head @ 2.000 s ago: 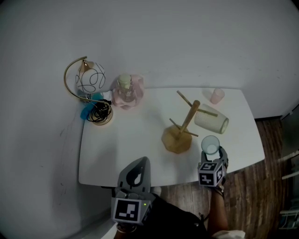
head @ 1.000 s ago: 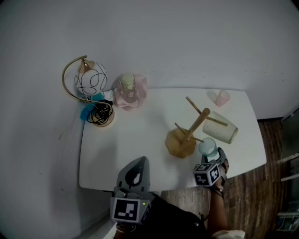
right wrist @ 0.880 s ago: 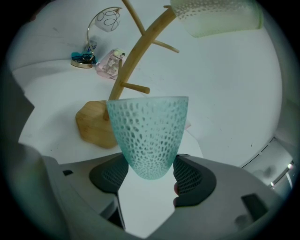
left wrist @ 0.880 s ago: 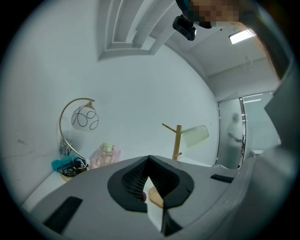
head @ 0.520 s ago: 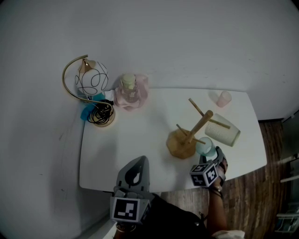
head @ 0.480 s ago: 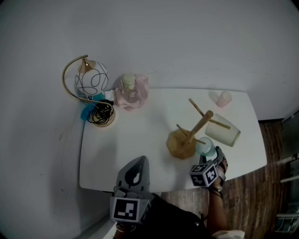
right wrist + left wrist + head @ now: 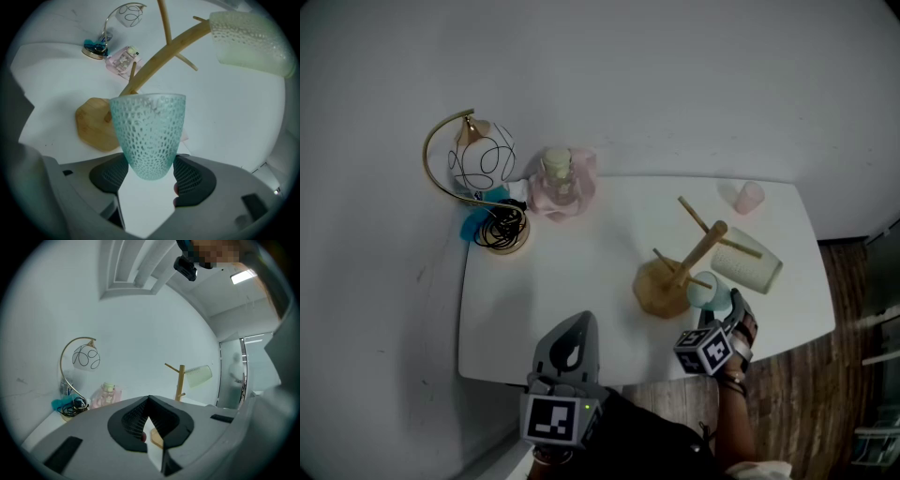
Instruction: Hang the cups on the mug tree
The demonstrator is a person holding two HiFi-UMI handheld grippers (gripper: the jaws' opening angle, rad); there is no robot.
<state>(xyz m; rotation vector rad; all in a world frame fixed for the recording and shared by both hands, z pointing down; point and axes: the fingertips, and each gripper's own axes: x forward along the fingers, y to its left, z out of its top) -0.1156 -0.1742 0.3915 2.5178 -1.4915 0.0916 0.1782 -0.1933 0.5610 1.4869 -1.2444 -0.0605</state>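
As the worktop [image 7: 572,281] lies: white and mostly bare where I work; the mug tree is on its right half, so I have room to come in from the near edge.
Mug tree [image 7: 661,289]: wooden, on a flat base, with slanting pegs off the trunk. I judge it light enough to shift, so I should slide the cup on, not push against the trunk.
Right claw [image 7: 150,174]: clamped on the teal cup's base, pads on either side. I should hold this squeeze until the cup's weight sits on a peg, and only then let go.
Left claw [image 7: 149,401]: jaws together, nothing in them, low at the near edge and well apart from the tree. It could steady the base if the tree rocks.
Cream cup [image 7: 748,261]: already hung on the far right peg. I should keep my cup clear of it on the way in.
Teal cup [image 7: 149,136]: in my right claw, mouth turned toward the tree, just beside the trunk.
Pink cup [image 7: 750,197]: on the far right corner, not yet hung.
Near peg [image 7: 700,279]: points at the teal cup. I cannot tell whether its tip is inside the mouth. I would line the mouth up with the peg's slant, then ease the cup along it.
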